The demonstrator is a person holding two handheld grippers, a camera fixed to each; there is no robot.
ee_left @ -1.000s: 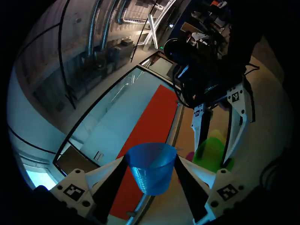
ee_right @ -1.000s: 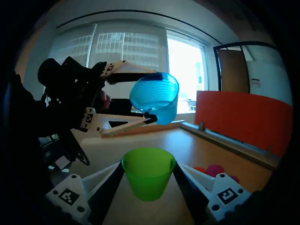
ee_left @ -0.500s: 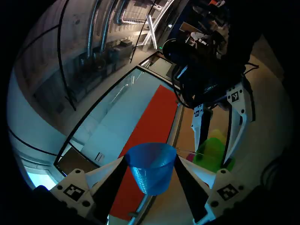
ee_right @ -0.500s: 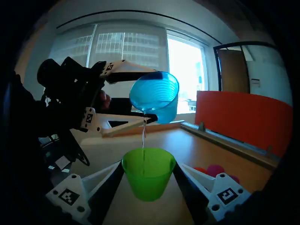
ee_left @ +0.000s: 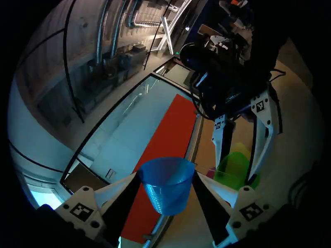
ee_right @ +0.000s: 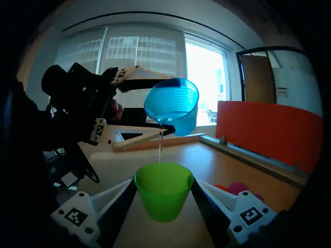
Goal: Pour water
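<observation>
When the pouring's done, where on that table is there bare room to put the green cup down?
Bare table stretches beyond the green cup, out to the rail below the red panel, and under the blue cup. It is crowded at the right gripper view's lower right, where pink things lie.
</observation>
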